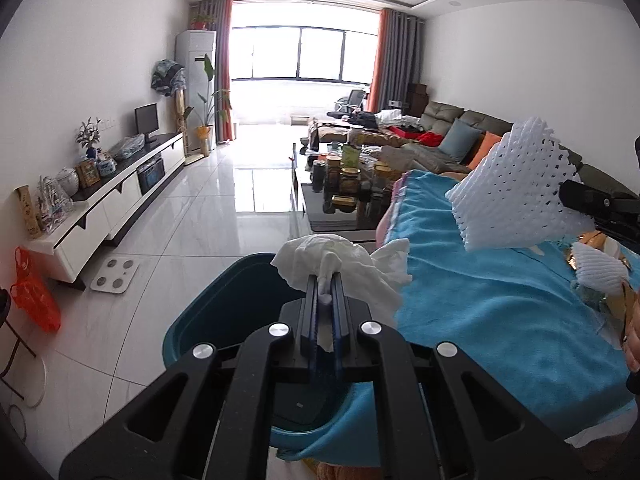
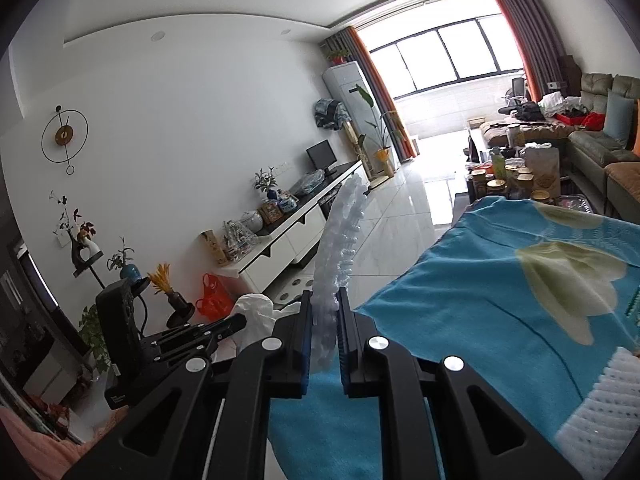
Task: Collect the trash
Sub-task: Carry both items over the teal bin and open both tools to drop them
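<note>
Now: your left gripper [image 1: 327,282] pinched tight on crumpled tissue [image 1: 320,258], held over teal bin [image 1: 208,312] beside blue cloth [image 1: 500,300]. Right gripper [image 2: 325,300] clamped narrow on foam net [image 2: 340,240], lifted above cloth. Both items likely v. light, soft, squashy; foam springy, may slip, so grip edge deep btw pads. 2nd foam piece [image 1: 598,272] on cloth w/ gold wrapper [image 1: 624,300].

White TV cabinet [image 1: 120,200] along left wall, monitor [image 1: 146,122] on top. Sofa [image 1: 452,128] right, cluttered coffee table [image 1: 340,204] before it. Orange bag [image 1: 34,296] on floor. Wall clock [image 2: 64,134].
</note>
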Action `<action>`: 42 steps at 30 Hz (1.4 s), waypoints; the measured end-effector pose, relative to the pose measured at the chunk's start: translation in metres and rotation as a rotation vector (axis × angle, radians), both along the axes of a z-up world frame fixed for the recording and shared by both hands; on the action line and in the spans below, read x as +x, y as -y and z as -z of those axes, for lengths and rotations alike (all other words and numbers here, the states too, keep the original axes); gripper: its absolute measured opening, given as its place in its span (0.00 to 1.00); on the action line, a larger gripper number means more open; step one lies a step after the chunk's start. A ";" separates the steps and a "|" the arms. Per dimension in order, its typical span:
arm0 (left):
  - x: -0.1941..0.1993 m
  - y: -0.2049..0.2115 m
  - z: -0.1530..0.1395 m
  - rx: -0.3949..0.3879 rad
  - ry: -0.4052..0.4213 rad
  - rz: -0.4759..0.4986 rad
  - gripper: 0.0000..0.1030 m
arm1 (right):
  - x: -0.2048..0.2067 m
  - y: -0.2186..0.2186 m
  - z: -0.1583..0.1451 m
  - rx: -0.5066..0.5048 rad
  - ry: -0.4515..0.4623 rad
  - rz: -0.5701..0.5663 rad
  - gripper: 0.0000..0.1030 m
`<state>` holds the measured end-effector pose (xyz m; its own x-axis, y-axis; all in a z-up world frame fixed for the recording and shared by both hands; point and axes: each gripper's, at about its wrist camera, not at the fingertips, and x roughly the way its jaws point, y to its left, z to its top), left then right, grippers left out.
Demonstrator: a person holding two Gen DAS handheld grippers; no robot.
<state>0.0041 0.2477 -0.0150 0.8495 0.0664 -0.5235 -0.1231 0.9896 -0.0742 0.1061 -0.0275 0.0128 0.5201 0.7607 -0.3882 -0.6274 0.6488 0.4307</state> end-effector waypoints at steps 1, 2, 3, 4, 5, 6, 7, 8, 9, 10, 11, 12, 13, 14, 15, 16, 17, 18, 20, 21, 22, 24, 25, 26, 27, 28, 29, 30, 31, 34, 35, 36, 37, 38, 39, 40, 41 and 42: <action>-0.001 -0.009 0.002 -0.003 -0.006 -0.014 0.06 | 0.005 -0.008 0.002 0.003 -0.014 -0.017 0.10; 0.002 -0.016 0.004 -0.007 -0.016 -0.026 0.06 | 0.008 -0.017 0.005 0.005 -0.026 -0.032 0.10; 0.004 -0.023 0.007 -0.007 -0.024 -0.038 0.06 | 0.014 -0.025 0.008 0.005 -0.041 -0.045 0.10; 0.005 -0.029 0.009 -0.005 -0.031 -0.047 0.06 | 0.018 -0.033 0.012 0.006 -0.057 -0.058 0.10; 0.008 -0.035 0.012 -0.003 -0.041 -0.057 0.06 | 0.020 -0.041 0.015 0.005 -0.072 -0.070 0.10; 0.011 -0.040 0.015 -0.007 -0.052 -0.065 0.06 | 0.024 -0.049 0.018 0.002 -0.088 -0.079 0.10; 0.010 -0.041 0.018 -0.009 -0.061 -0.070 0.06 | 0.028 -0.056 0.022 -0.003 -0.101 -0.088 0.10; 0.014 -0.046 0.021 -0.009 -0.073 -0.078 0.06 | 0.032 -0.063 0.026 -0.011 -0.115 -0.094 0.10; 0.016 -0.050 0.025 -0.008 -0.083 -0.085 0.06 | 0.035 -0.069 0.030 -0.017 -0.131 -0.098 0.10; 0.020 -0.051 0.029 -0.011 -0.092 -0.091 0.07 | 0.038 -0.076 0.034 -0.024 -0.146 -0.107 0.10; 0.024 -0.055 0.033 -0.018 -0.101 -0.096 0.07 | 0.040 -0.082 0.037 -0.032 -0.158 -0.114 0.10; 0.029 -0.059 0.037 -0.023 -0.110 -0.102 0.07 | 0.042 -0.089 0.040 -0.044 -0.168 -0.120 0.10; 0.032 -0.060 0.040 -0.024 -0.119 -0.107 0.07 | 0.043 -0.095 0.043 -0.059 -0.177 -0.126 0.10; 0.036 -0.061 0.044 -0.025 -0.129 -0.110 0.07 | 0.044 -0.101 0.046 -0.073 -0.186 -0.130 0.10; 0.040 -0.065 0.046 -0.030 -0.139 -0.112 0.07 | 0.045 -0.107 0.049 -0.085 -0.197 -0.136 0.10; 0.041 -0.068 0.052 -0.035 -0.145 -0.112 0.08 | 0.047 -0.113 0.052 -0.096 -0.210 -0.147 0.11; 0.044 -0.071 0.056 -0.042 -0.150 -0.114 0.09 | 0.049 -0.119 0.055 -0.109 -0.222 -0.154 0.11; 0.049 -0.075 0.058 -0.050 -0.156 -0.117 0.09 | 0.050 -0.124 0.058 -0.122 -0.230 -0.154 0.12; 0.054 -0.075 0.065 -0.061 -0.163 -0.126 0.11 | 0.052 -0.133 0.064 -0.142 -0.250 -0.163 0.14; 0.057 -0.074 0.070 -0.068 -0.167 -0.130 0.16 | 0.053 -0.135 0.065 -0.152 -0.257 -0.159 0.17; 0.062 -0.078 0.073 -0.075 -0.169 -0.137 0.18 | 0.053 -0.136 0.067 -0.158 -0.263 -0.159 0.21; 0.067 -0.079 0.077 -0.076 -0.166 -0.144 0.27 | 0.053 -0.135 0.067 -0.161 -0.269 -0.152 0.27; 0.068 -0.079 0.078 -0.072 -0.165 -0.152 0.28 | 0.052 -0.135 0.067 -0.158 -0.270 -0.147 0.32; 0.068 -0.077 0.078 -0.066 -0.163 -0.157 0.29 | 0.052 -0.134 0.067 -0.153 -0.269 -0.145 0.34; 0.071 -0.078 0.077 -0.065 -0.161 -0.160 0.31 | 0.052 -0.132 0.067 -0.153 -0.263 -0.139 0.34; 0.073 -0.075 0.078 -0.063 -0.158 -0.164 0.32 | 0.054 -0.130 0.067 -0.154 -0.258 -0.137 0.34; 0.071 -0.071 0.077 -0.058 -0.155 -0.172 0.33 | 0.053 -0.128 0.066 -0.150 -0.254 -0.136 0.34; 0.070 -0.069 0.074 -0.055 -0.147 -0.174 0.34 | 0.052 -0.125 0.064 -0.145 -0.248 -0.135 0.35; 0.064 -0.061 0.069 -0.055 -0.136 -0.170 0.35 | 0.051 -0.123 0.063 -0.144 -0.236 -0.134 0.35; 0.048 -0.045 0.049 -0.059 -0.079 -0.134 0.46 | 0.040 -0.105 0.051 -0.140 -0.179 -0.125 0.40; 0.045 -0.039 0.041 -0.074 -0.055 -0.108 0.50 | 0.035 -0.097 0.046 -0.139 -0.156 -0.118 0.42; 0.037 -0.028 0.034 -0.092 -0.031 -0.077 0.52 | 0.030 -0.088 0.042 -0.143 -0.134 -0.110 0.44; 0.027 -0.020 0.027 -0.101 -0.013 -0.049 0.52 | 0.025 -0.080 0.035 -0.148 -0.110 -0.102 0.45; 0.022 -0.010 0.019 -0.099 0.007 -0.016 0.53 | 0.021 -0.070 0.030 -0.149 -0.089 -0.091 0.45; 0.019 0.001 0.013 -0.092 0.025 0.016 0.54 | 0.016 -0.060 0.025 -0.149 -0.070 -0.077 0.47; 0.014 0.014 0.009 -0.089 0.039 0.053 0.55 | 0.011 -0.048 0.020 -0.151 -0.051 -0.061 0.47; 0.011 0.028 0.004 -0.093 0.047 0.096 0.56 | 0.007 -0.037 0.015 -0.151 -0.033 -0.041 0.48; 0.011 0.042 0.001 -0.096 0.052 0.145 0.57 | 0.001 -0.023 0.011 -0.151 -0.015 -0.019 0.48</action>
<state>0.0151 0.2060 -0.0158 0.8728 -0.1064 -0.4763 0.0265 0.9848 -0.1715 0.1071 -0.0041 0.0017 0.4991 0.7031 -0.5064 -0.6347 0.6946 0.3388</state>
